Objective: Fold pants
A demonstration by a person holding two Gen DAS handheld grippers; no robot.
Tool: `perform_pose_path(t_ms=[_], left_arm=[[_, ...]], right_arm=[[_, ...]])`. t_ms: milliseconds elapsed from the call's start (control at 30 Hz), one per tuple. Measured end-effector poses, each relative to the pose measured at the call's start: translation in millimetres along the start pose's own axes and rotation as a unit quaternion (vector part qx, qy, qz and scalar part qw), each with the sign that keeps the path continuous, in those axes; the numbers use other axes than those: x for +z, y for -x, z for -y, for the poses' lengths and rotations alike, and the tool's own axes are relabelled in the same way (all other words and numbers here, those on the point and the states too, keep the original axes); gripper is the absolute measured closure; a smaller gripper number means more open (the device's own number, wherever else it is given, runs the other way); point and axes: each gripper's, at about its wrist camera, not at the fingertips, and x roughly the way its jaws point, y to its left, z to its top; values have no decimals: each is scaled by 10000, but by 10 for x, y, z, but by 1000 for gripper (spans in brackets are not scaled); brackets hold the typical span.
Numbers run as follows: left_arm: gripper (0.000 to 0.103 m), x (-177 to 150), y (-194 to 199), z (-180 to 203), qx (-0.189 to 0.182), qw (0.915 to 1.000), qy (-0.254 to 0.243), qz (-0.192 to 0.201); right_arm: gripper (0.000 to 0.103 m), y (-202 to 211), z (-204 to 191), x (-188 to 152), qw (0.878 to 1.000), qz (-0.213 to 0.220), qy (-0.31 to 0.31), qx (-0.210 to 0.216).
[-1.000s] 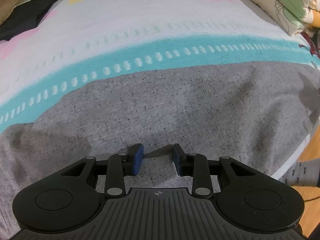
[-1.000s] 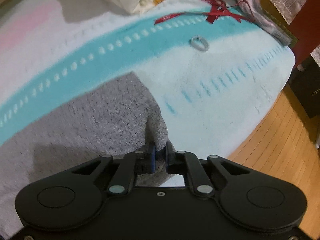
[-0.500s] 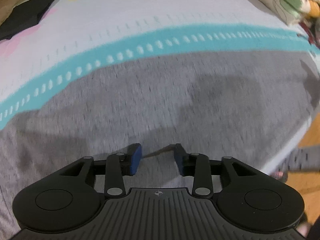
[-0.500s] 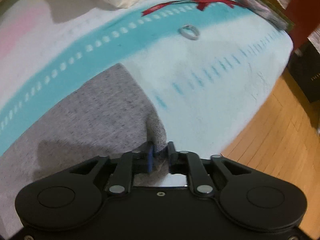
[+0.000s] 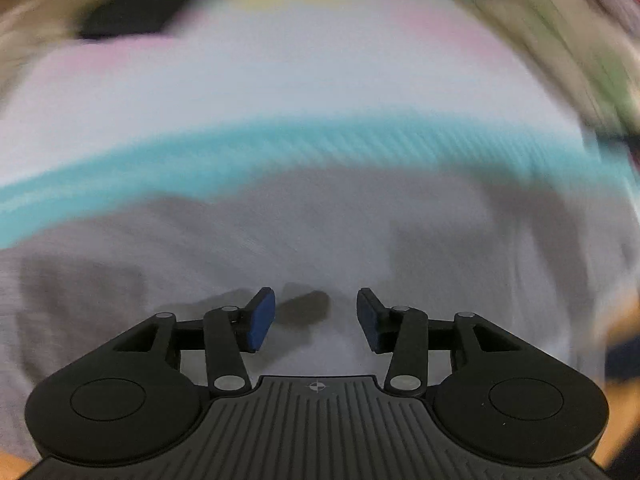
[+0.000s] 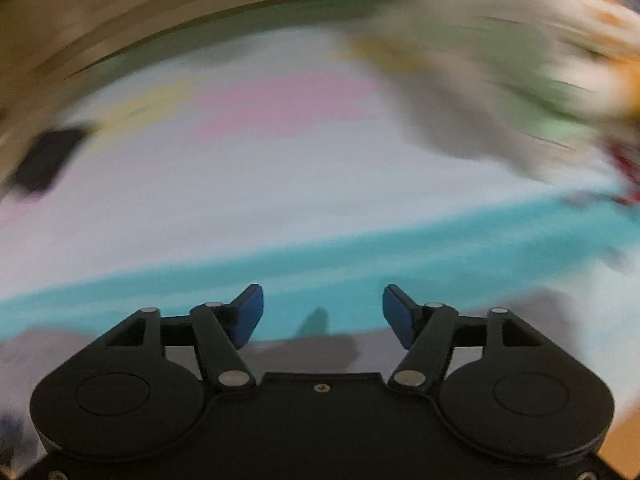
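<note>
Clearly both tools had let go: the left gripper [image 5: 316, 312] stood with its blue pads parted and nothing between them, only the soft heather-grey knit pants [image 5: 360, 232] lying spread below on the white bedspread with the turquoise band [image 5: 280, 144]. The right gripper [image 6: 322, 312] had its jaws wider still; they had just been opening, and the cloth edge that sat between them half a second before was gone from the gap. In its view the pants [image 6: 320, 348] showed only as a grey strip just under the fingers, with the bedspread [image 6: 320, 208] beyond. Both views were smeared by motion, so the lie of the folded edge could not be read.

The step in hand looked like the release after laying one fold, then moving to a new hold. To do it well, the grippers should lift straight clear so the pads do not drag the fabric. The next grasp should wait until the view steadies, and should take both layers at matching corners, so the coming fold lands square.

A flat black object [image 5: 140, 12] lay well apart at the far left.
</note>
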Motion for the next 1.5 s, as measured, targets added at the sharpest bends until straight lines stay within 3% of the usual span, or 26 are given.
perform_pose_path(t_ms=[67, 133, 200, 300, 433, 533, 700, 767, 800, 833, 867, 1000, 1067, 1200, 1333, 1400, 1433, 1467, 1500], left_arm=[[59, 78, 61, -289, 448, 9961, 668, 360], [59, 92, 41, -493, 835, 9903, 1022, 441], [59, 60, -38, -609, 1013, 9872, 1196, 288], [59, -113, -237, -724, 1043, 9835, 1451, -267], [58, -195, -241, -495, 1419, 9873, 700, -122], [57, -202, -246, -446, 1472, 9869, 653, -115], [57, -152, -261, -516, 1243, 9881, 900, -116], [57, -142, -249, -545, 1174, 9886, 943, -92], [57, -135, -241, -558, 1138, 9889, 959, -57], [57, -146, -224, -557, 1113, 9892, 951, -18], [58, -138, -175, -558, 1071, 9896, 957, 89], [57, -42, 122, -590, 1076, 9817, 1109, 1115], [57, 35, 142, -600, 1180, 9773, 1150, 1332], [57, 143, -61, -626, 1055, 9791, 1370, 1074], [57, 146, -191, -614, 1314, 9787, 1366, 792], [57, 76, -225, -602, 1402, 9810, 1219, 559], [57, 33, -228, -570, 1454, 9821, 1104, 461], [57, -31, -217, -530, 1500, 9827, 1002, 425], [57, -86, -199, -489, 1541, 9829, 907, 437]], right_arm=[[31, -121, -468, 18, 9966, -26, 547, 614], [28, -216, -900, 22, 9883, -67, 1009, 1143], [24, -276, -1266, 4, 9774, -20, 1409, 1573], [19, -359, -1802, -59, 9588, 29, 2010, 2008], [18, -517, -2317, -158, 9348, -20, 2624, 2395], [19, -704, -2649, -224, 9200, -126, 2949, 2579], [20, -1006, -2964, -328, 9016, -680, 3147, 2889], [28, -1066, -2978, -350, 8917, -1026, 3153, 3081], [45, -1095, -2991, -369, 8852, -1228, 3169, 3176], [79, -1091, -3007, -382, 8792, -1381, 3191, 3258], [98, -1080, -3022, -401, 8739, -1483, 3219, 3328], [95, -670, -2984, -518, 8718, -846, 3560, 3258], [97, -386, -2960, -660, 8621, -473, 3889, 3214], [98, -71, -3011, -1177, 8193, -201, 4852, 3048], [98, -59, -3033, -1564, 7951, -175, 5356, 2840], [97, -66, -3031, -1544, 8026, -98, 5306, 2725], [92, -70, -3015, -1459, 8133, -49, 5148, 2711], [85, -74, -2996, -1354, 8259, 22, 4942, 2713], [65, -92, -2960, -1208, 8413, 79, 4661, 2737]])
